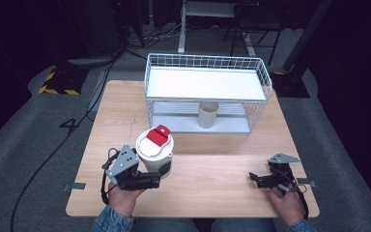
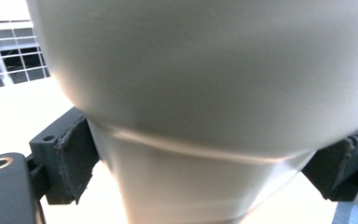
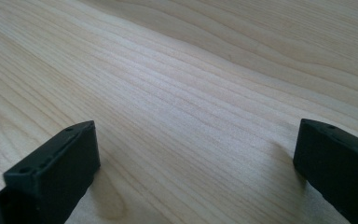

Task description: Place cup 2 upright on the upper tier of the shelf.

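Pale wooden table amid dark room, left gripper clamping white cup, right gripper wide, empty.

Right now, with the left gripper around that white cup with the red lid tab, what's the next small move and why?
Probably lift the cup straight up a little. The left gripper has its jaws against both sides of the cup's lower body, so the grip looks set. The wire rack stands farther back on the table, and the right gripper rests open off to the side, out of the way.
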